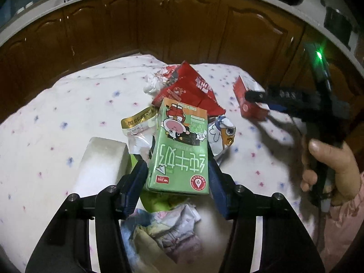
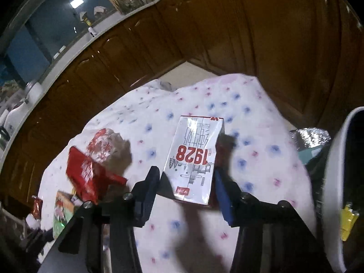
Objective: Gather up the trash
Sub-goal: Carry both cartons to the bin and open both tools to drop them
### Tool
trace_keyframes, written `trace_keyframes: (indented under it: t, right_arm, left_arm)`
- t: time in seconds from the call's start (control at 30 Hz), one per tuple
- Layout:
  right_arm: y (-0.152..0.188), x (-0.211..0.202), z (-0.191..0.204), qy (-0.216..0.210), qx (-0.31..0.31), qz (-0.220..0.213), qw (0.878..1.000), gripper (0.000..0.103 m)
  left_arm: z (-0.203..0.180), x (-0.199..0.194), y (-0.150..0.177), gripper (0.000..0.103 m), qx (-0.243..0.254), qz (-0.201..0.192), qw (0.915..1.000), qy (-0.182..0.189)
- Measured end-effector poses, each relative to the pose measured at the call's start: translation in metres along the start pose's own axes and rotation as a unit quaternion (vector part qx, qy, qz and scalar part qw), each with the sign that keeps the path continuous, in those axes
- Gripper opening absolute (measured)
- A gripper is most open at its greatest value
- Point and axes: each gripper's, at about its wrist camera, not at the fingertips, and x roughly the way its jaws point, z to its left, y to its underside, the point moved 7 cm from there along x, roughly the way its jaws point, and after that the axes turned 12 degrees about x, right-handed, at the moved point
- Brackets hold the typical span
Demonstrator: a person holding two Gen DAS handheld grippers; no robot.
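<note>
Holding a green milk carton (image 1: 178,150) in our left gripper (image 1: 177,159), we see both blue pads pressed against its long sides, the jaws closed to the carton's width. The carton sits above a heap of trash on the floral tablecloth (image 1: 68,104): a red snack wrapper (image 1: 188,91) behind it, a gold-edged clear packet (image 1: 138,125) to its left, a cartoon-printed wrapper (image 1: 221,134) to its right, crumpled white paper (image 1: 151,84) at the far side of the heap. A white block (image 1: 102,159) lies just left of the gripper, and crumpled pastel paper (image 1: 168,225) lies below the fingers. Our right gripper (image 2: 188,173) has a red-and-white milk carton (image 2: 195,159), marked 1928, between its fingers; the blue right pad touches the carton's edge and the dark left finger sits against the other side, so the jaws look closed on it, held to the carton's width. In the left wrist view this carton (image 1: 250,100) shows at the table's far right, gripped from the side, with our right hand (image 1: 327,170) on the handle. A white bin (image 2: 341,182) stands at the right edge of the right wrist view, silver foil (image 2: 311,138) just beside it. Brown cabinets (image 1: 182,22) run behind the table.
</note>
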Motion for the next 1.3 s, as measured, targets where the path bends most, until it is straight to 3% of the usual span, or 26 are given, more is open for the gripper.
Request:
trace_keyframes:
  t: [0.23,0.53,0.97,1.3]
  right_arm:
    - [0.016,-0.037,-0.008,-0.037,0.006,-0.006,0.999,0.049]
    - [0.035,-0.093,-0.013,-0.077,0.015,-0.030,0.996,0.049]
    - [0.039,-0.172,-0.078,-0.052,0.032,-0.089,0.994,0.049]
    - [0.033,-0.205,-0.125,-0.035,0.051,-0.122,0.991,0.049]
  left_arm:
    - [0.000,-0.038,-0.006,0.053,-0.036,-0.047,0.9979,0.027]
    - [-0.037,-0.052,-0.019,0.053,-0.018,-0.063,0.9958,0.064]
    - [-0.121,-0.025,-0.038,0.051,0.025,-0.046,0.9921,0.114]
    - [-0.170,-0.006,-0.062,0.050,0.058,-0.042,0.9889,0.130]
